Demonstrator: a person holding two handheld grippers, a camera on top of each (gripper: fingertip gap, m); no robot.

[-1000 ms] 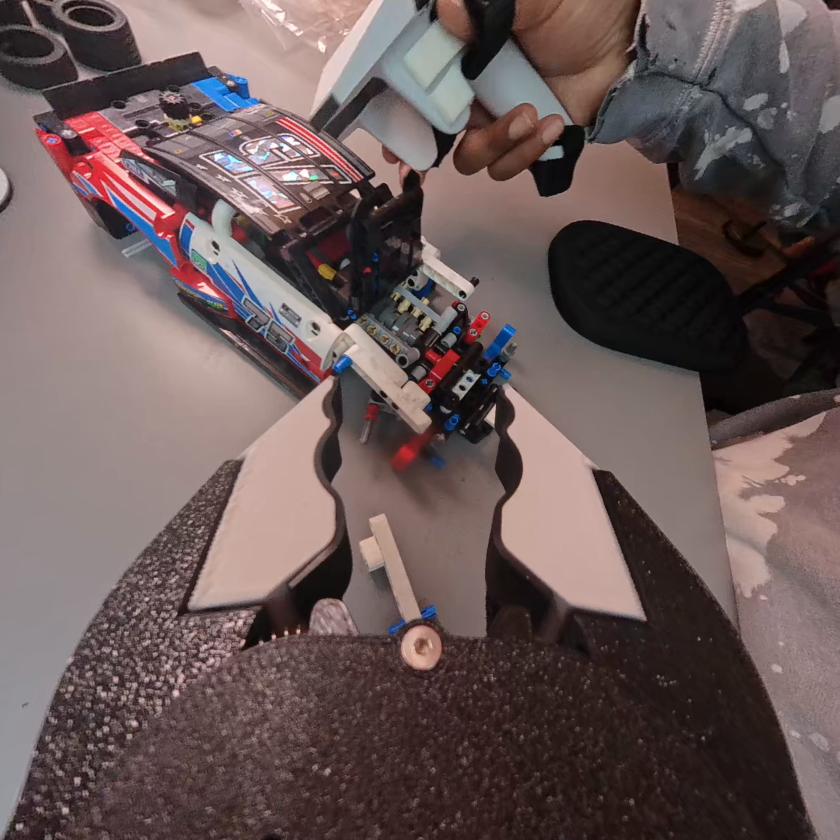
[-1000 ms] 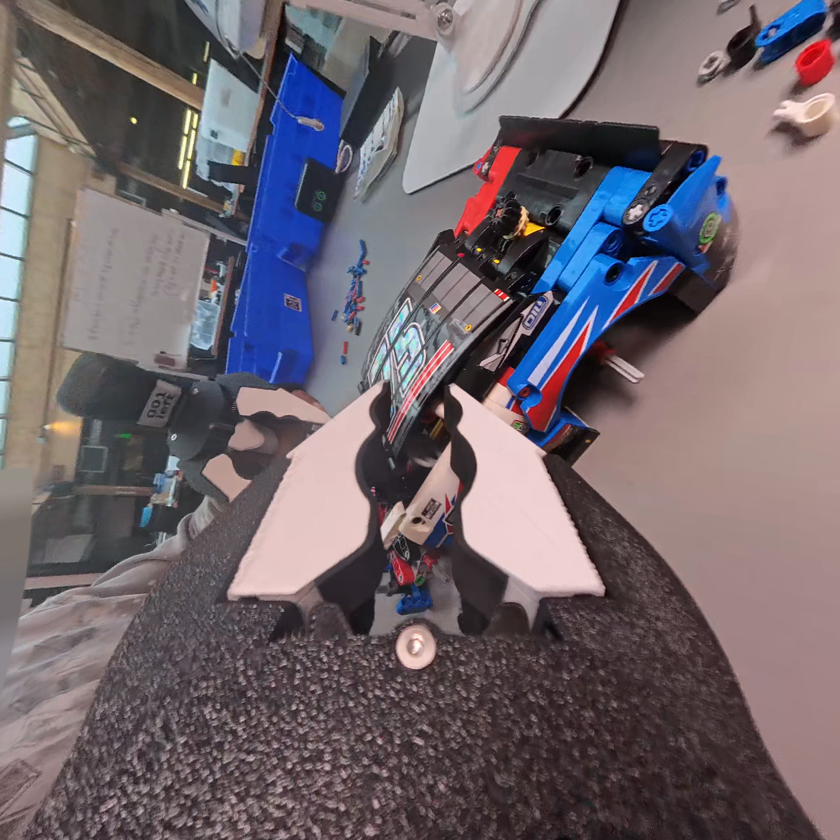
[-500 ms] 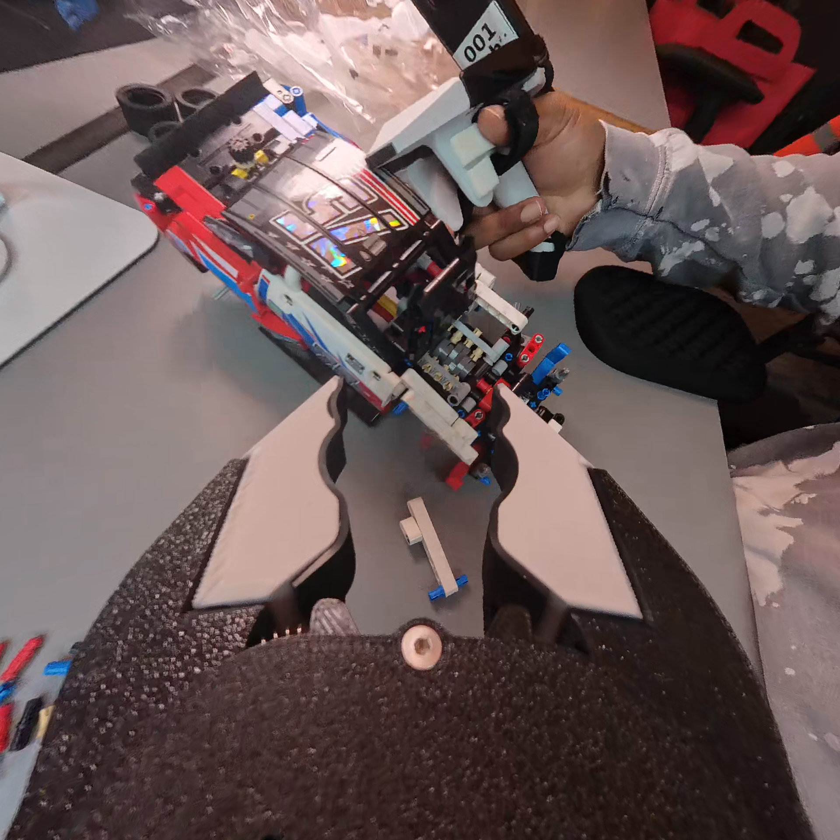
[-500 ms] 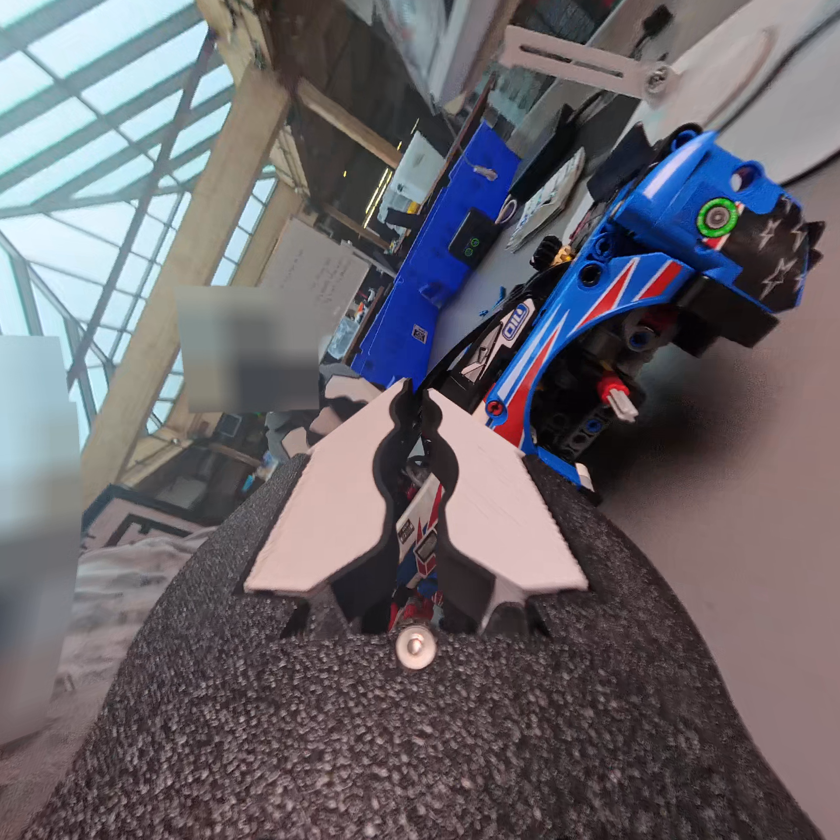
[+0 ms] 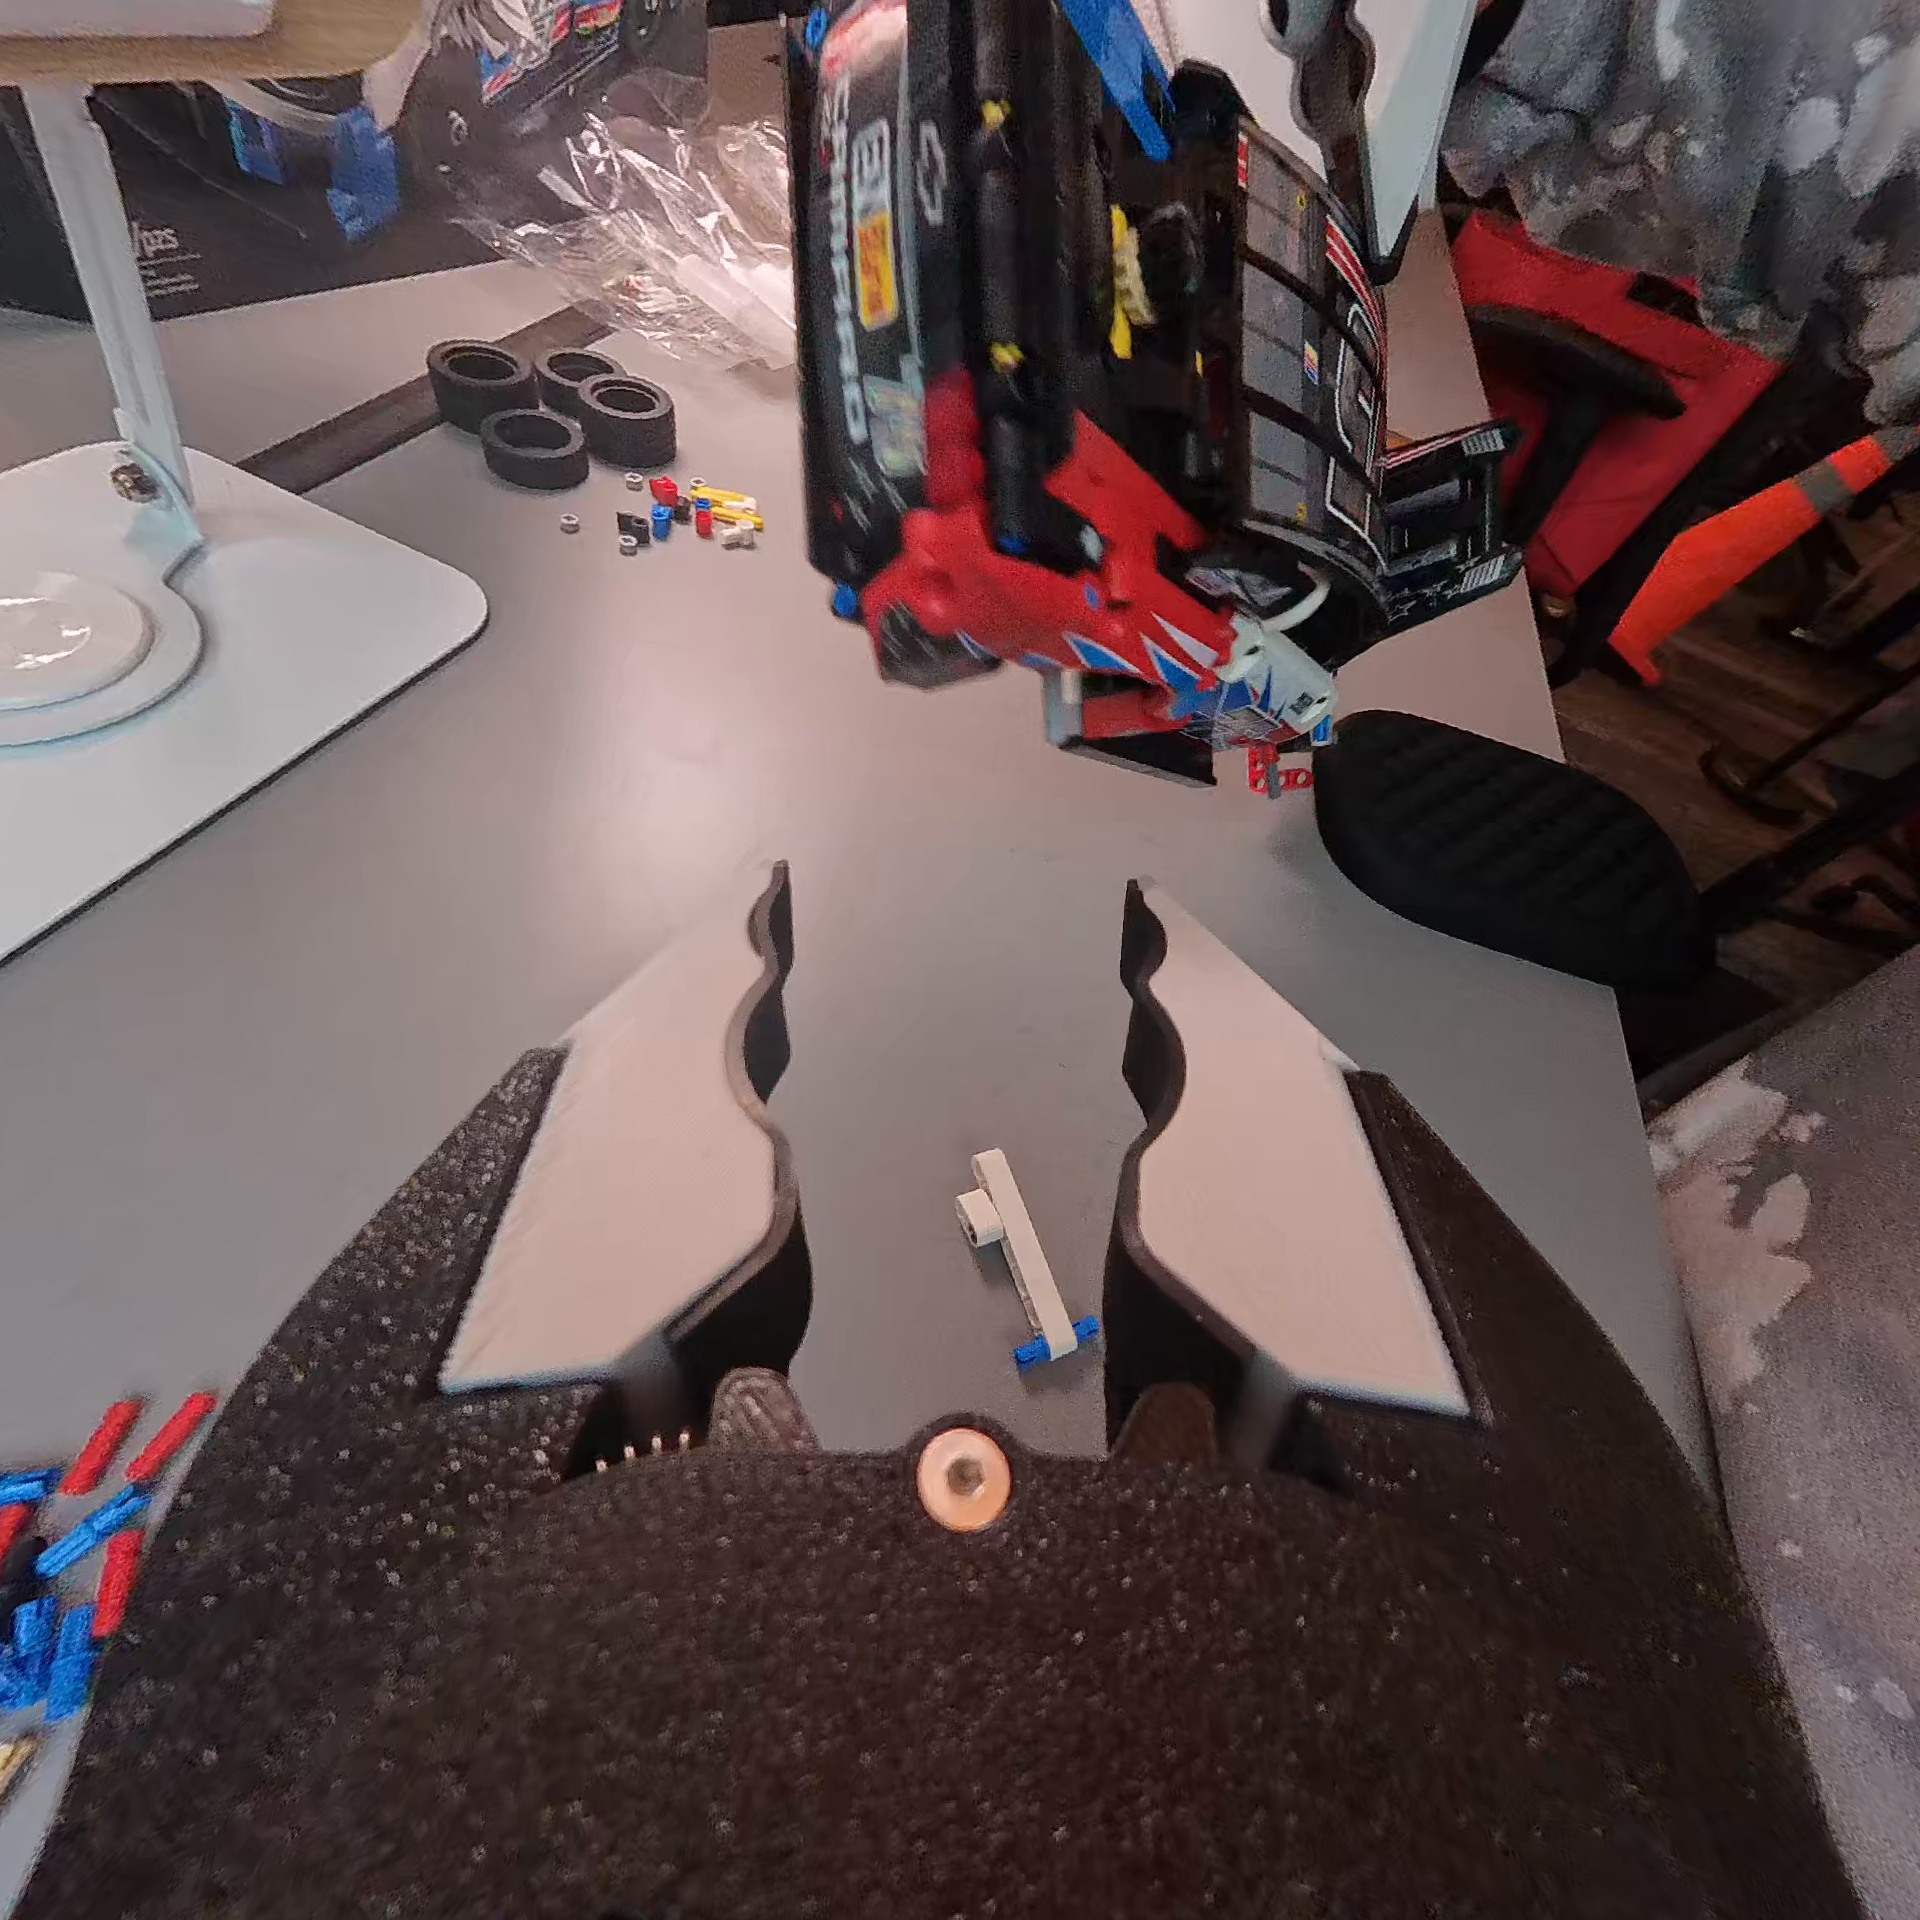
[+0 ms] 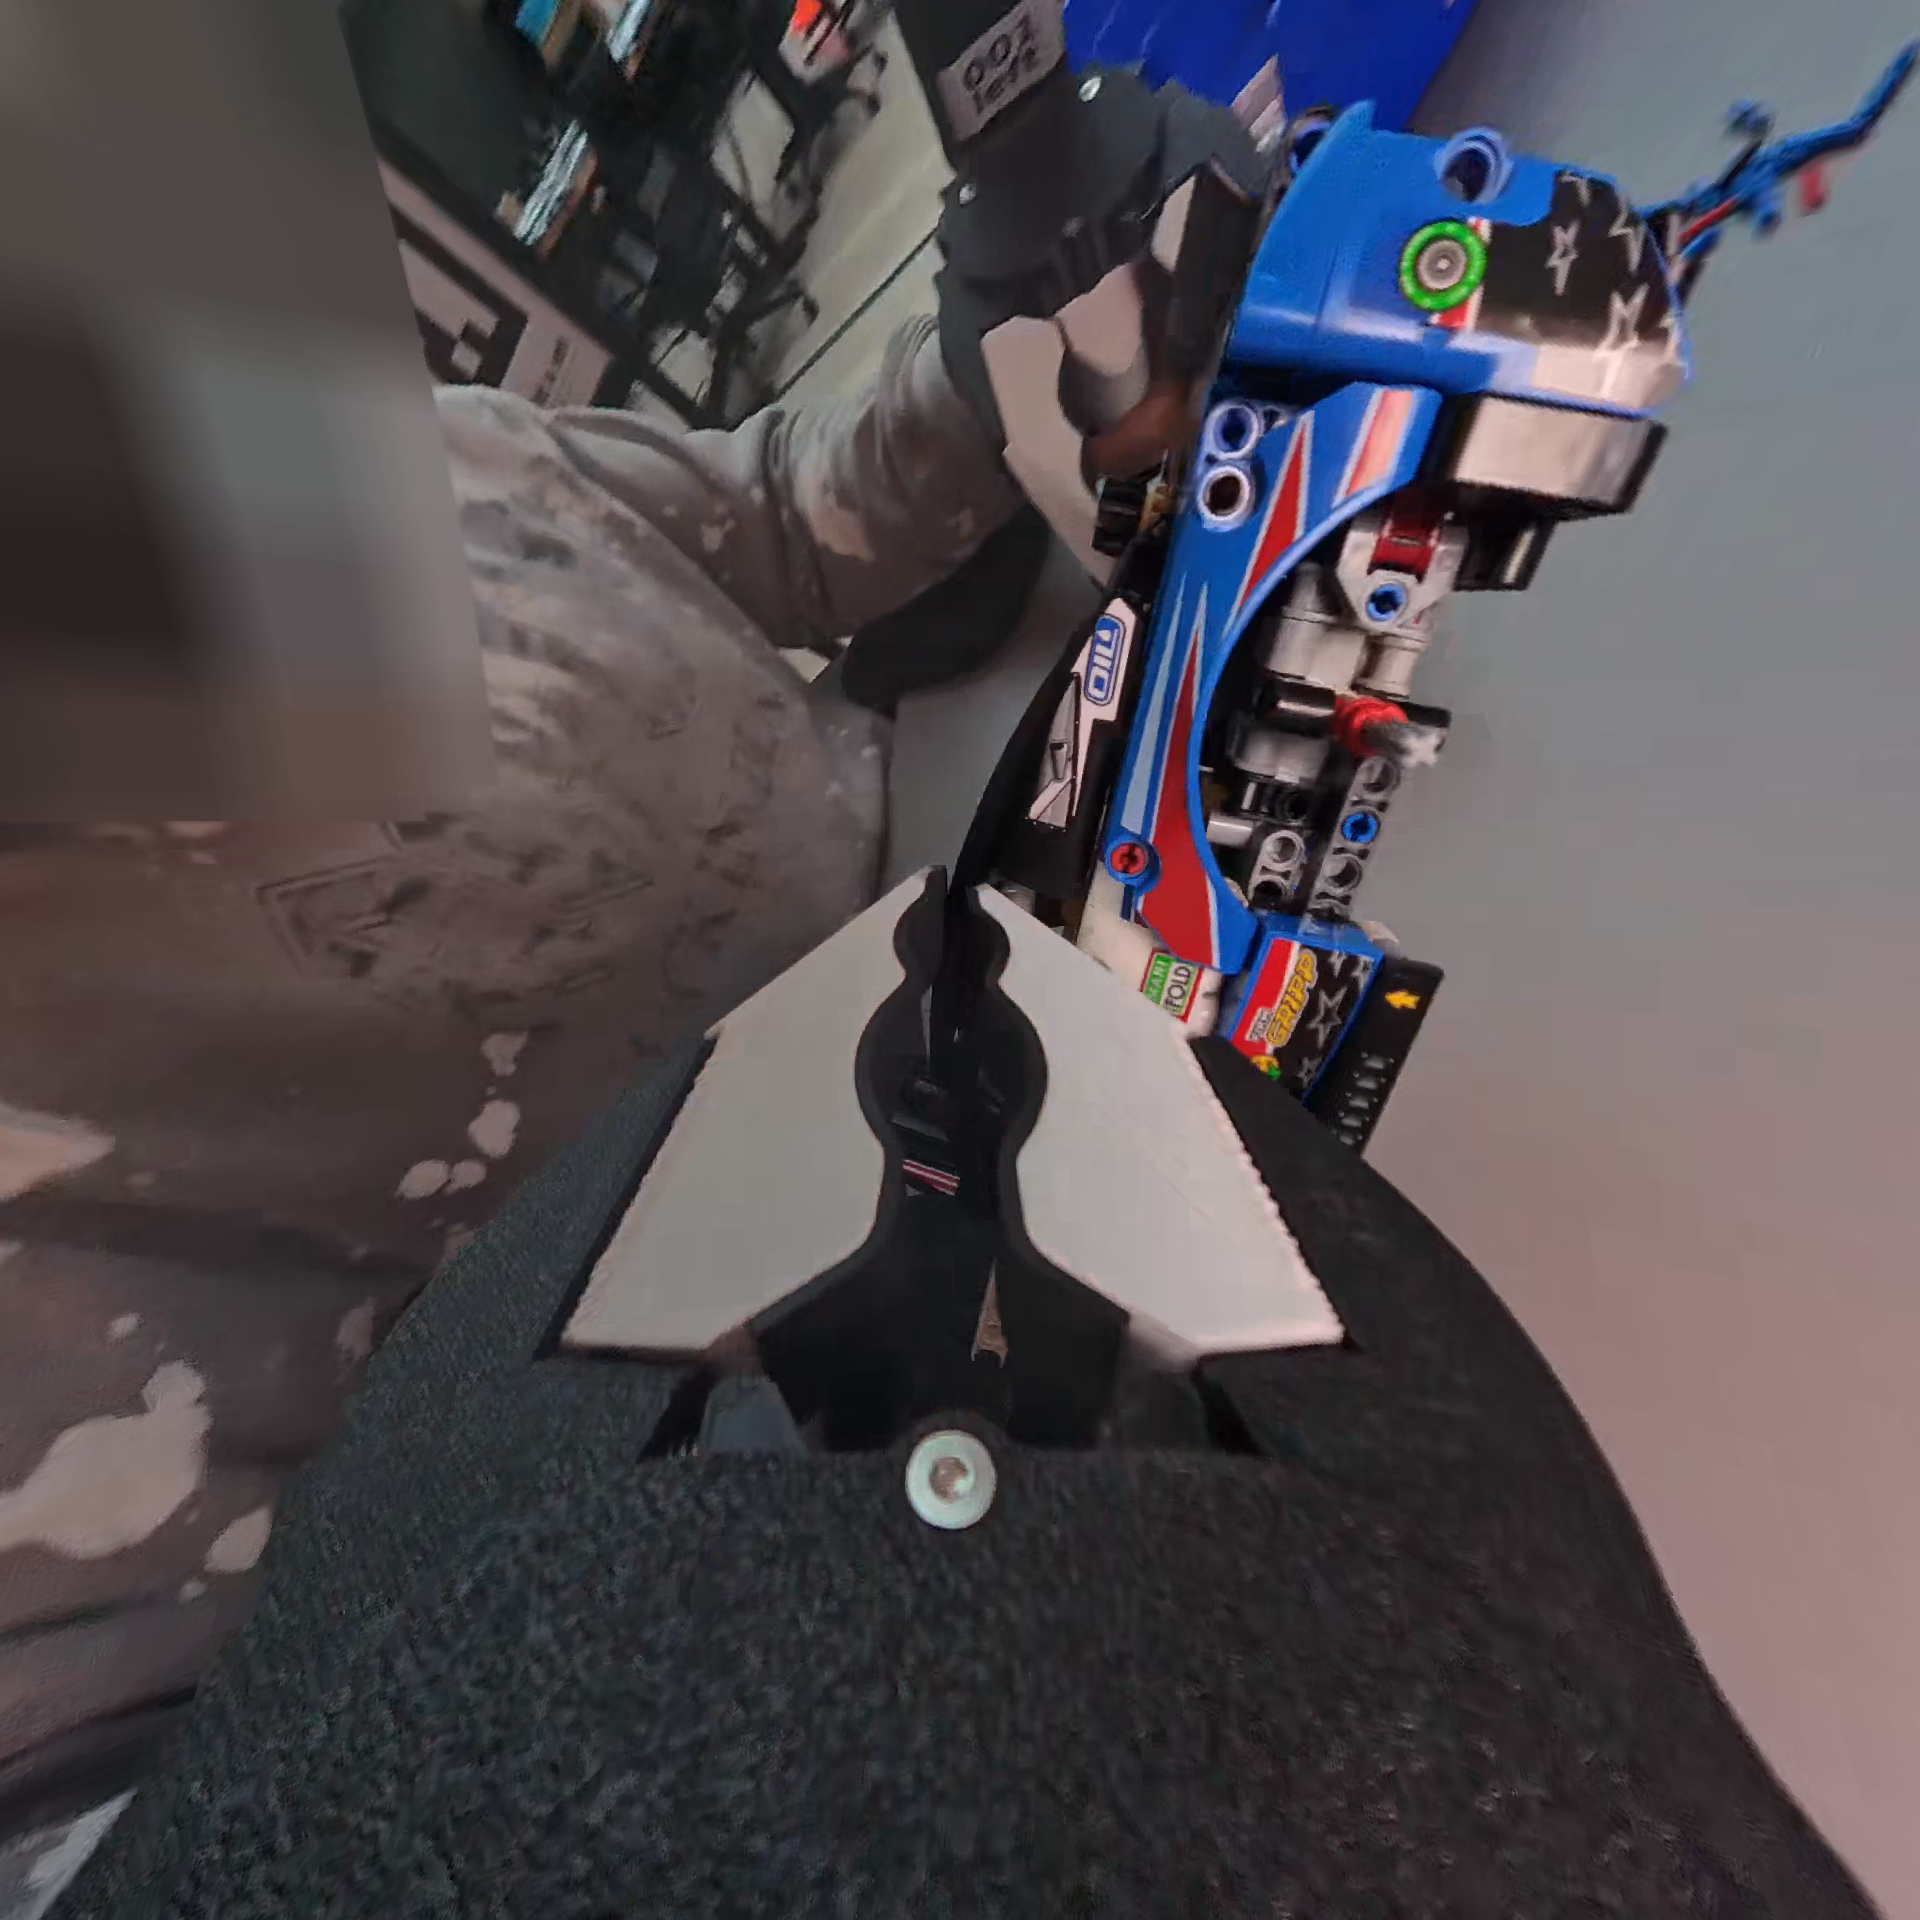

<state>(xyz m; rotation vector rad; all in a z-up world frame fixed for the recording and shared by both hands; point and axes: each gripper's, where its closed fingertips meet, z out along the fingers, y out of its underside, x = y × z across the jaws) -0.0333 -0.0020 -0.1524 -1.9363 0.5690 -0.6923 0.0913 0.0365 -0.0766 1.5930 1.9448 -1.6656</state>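
A red, blue and black brick-built race car [image 5: 1039, 436] hangs nose-down above the grey table [image 5: 520, 935], clear of it. My right gripper [image 6: 954, 896] is shut on the car's thin black roof panel, with the blue side of the car [image 6: 1226, 665] just beyond. One of its white fingers [image 5: 1403, 125] shows in the left wrist view at the top. My left gripper [image 5: 954, 904] is open and empty, low over the table. A small white beam with a blue pin [image 5: 1023, 1262] lies on the table between its fingers.
Several black tyres [image 5: 551, 405] and small loose parts [image 5: 686, 509] lie at the back. A white stand base [image 5: 208, 644] is at the left, red and blue pins [image 5: 73, 1507] at the near left, a black padded armrest [image 5: 1496, 842] past the table's right edge.
The right gripper has lifted the car off the table and turned it on end. The left gripper has drawn back from the car. The white beam stays on the table.
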